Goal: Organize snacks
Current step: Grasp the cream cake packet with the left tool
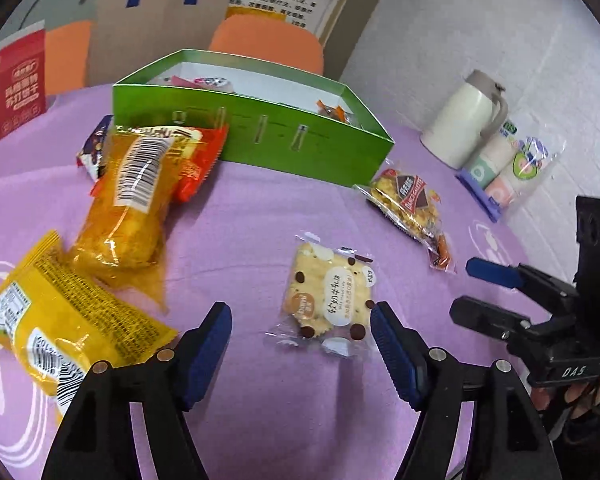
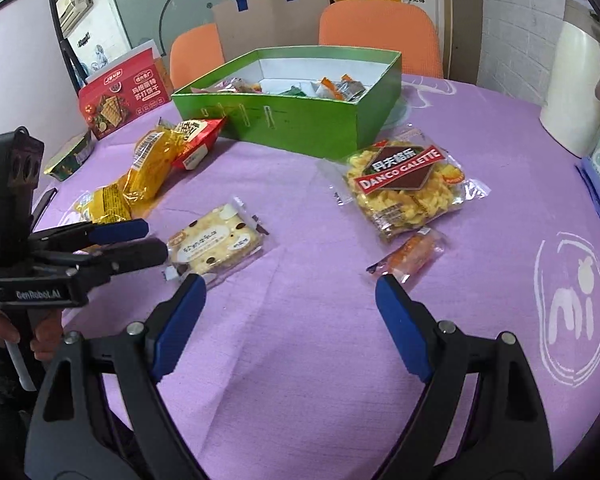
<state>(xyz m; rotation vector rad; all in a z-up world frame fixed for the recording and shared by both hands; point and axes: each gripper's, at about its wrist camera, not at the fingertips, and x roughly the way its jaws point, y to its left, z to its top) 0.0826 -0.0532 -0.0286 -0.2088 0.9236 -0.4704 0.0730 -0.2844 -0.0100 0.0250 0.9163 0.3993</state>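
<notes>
A clear cracker packet with brown dots (image 1: 328, 300) (image 2: 216, 244) lies flat on the purple tablecloth. My left gripper (image 1: 300, 320) (image 2: 152, 238) is open, and the packet's near end sits between its fingers, close to the right one. My right gripper (image 2: 288, 284) (image 1: 468, 288) is open over bare cloth with nothing between its fingers. Just past its right fingertip lies a small orange packet (image 2: 412, 254) (image 1: 440, 248). Beyond that is a Danco Galette pack (image 2: 404, 184) (image 1: 408, 200). The open green box (image 1: 260, 136) (image 2: 300, 124) at the back holds several small packets.
Two yellow packets (image 1: 128, 200) (image 1: 60, 320) and a red packet (image 1: 196, 160) lie left of the box. A red cracker box (image 2: 124, 92) and a small green tin (image 2: 68, 156) stand far left. A white jug (image 1: 468, 120) and wrapped cups (image 1: 512, 168) stand at the right. Orange chairs (image 2: 376, 32) are behind the table.
</notes>
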